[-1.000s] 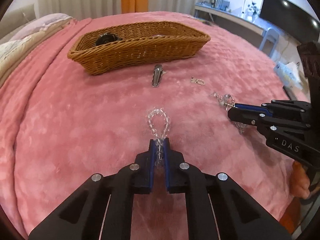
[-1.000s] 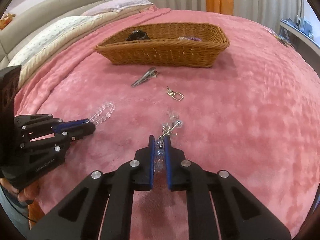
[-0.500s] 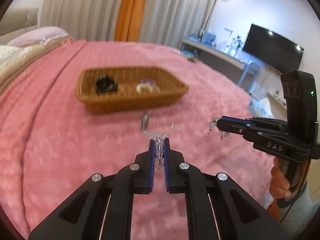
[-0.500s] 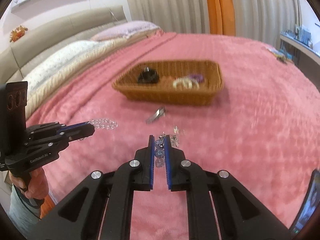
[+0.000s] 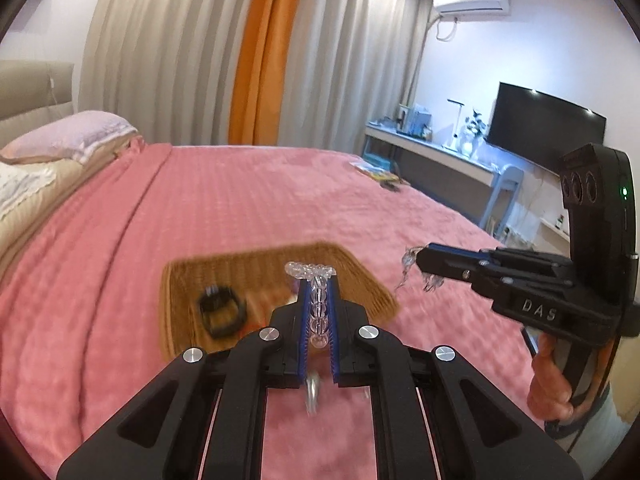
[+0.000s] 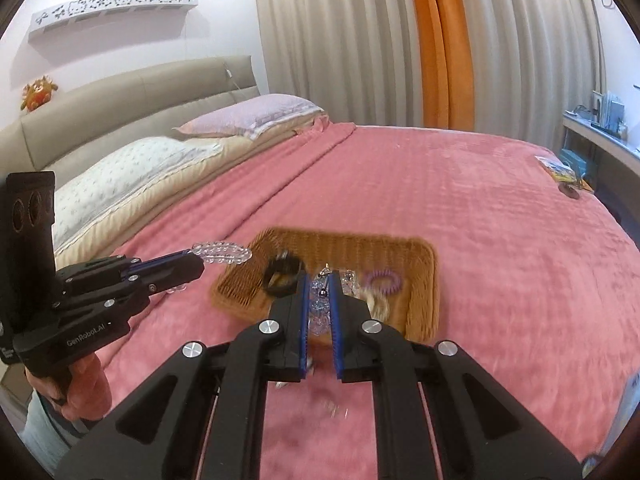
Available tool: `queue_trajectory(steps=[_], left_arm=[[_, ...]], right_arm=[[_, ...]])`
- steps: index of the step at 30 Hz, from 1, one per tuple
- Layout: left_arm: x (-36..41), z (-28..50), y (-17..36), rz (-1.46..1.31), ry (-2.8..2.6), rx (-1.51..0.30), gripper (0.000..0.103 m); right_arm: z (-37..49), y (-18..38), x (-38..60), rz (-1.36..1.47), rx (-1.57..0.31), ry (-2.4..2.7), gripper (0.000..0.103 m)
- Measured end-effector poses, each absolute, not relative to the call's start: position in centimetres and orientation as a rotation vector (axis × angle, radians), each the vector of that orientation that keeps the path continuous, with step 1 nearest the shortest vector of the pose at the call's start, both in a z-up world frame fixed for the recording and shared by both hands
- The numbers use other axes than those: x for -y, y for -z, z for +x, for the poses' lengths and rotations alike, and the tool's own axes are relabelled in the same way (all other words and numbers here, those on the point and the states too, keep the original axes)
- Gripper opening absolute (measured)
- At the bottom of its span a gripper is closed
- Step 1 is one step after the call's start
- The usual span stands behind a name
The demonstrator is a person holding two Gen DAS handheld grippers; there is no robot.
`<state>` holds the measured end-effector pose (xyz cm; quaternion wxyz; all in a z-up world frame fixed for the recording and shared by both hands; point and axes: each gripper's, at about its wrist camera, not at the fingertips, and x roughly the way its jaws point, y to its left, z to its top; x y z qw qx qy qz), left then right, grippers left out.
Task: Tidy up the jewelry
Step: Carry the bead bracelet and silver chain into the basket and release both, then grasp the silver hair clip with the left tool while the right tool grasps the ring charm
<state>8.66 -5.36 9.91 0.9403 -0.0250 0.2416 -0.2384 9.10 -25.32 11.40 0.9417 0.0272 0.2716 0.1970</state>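
Pink bedspread [image 5: 240,208] fills both views, with the wicker basket [image 6: 416,280] lying on it below and ahead of both tools, already holding a black ring-shaped piece [image 6: 282,276] and a purple coil band [image 6: 385,282]. Raised above the bed, the left gripper [image 5: 318,280] is clamped on a clear bead bracelet [image 5: 310,270], and the right gripper [image 6: 319,280] pinches a crystal chain piece [image 6: 320,306]. This looks like the carrying step; next, each must arrive over the basket and part its fingers so the jewelry drops inside, not on the rim.

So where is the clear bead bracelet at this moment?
The clear bead bracelet is pinched in the left claw, lifted above the pink bedspread, at the near left side of the wicker basket.
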Motion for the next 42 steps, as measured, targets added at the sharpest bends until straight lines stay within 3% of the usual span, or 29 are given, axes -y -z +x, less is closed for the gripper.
queue_trajectory(steps=[11, 20, 22, 24, 25, 26, 36, 42], left_arm=[[6.7, 17.2, -4.8, -0.088, 0.445, -0.588, 0.006], [7.0, 20.1, 0.4, -0.115, 0.463, -0.726, 0.007], [6.9, 20.0, 0.4, -0.125, 0.469, -0.727, 0.013], [6.5, 19.9, 0.1, -0.142, 0.475, -0.719, 0.037], [6.2, 19.7, -0.2, -0.144, 0.472, -0.704, 0.04], [6.0, 19.4, -0.4, -0.144, 0.467, -0.695, 0.041], [3.4, 13.4, -3.4, -0.21, 0.482, -0.61, 0.041], [3.5, 9.1, -3.1, -0.185, 0.497, -0.621, 0.041]], right_arm=[[18.9, -4.2, 24.7, 0.128, -0.71, -0.392, 0.008], [21.0, 0.0, 25.7, 0.182, -0.811, -0.389, 0.009], [20.9, -0.1, 25.8, 0.19, -0.811, -0.391, 0.014], [20.5, -0.4, 26.1, 0.194, -0.797, -0.38, 0.029], [20.2, -0.7, 26.4, 0.198, -0.784, -0.374, 0.04], [19.8, -0.9, 26.6, 0.206, -0.772, -0.377, 0.041], [11.7, -4.6, 28.1, 0.21, -0.67, -0.378, 0.041], [7.5, -2.6, 27.1, 0.143, -0.715, -0.377, 0.041]])
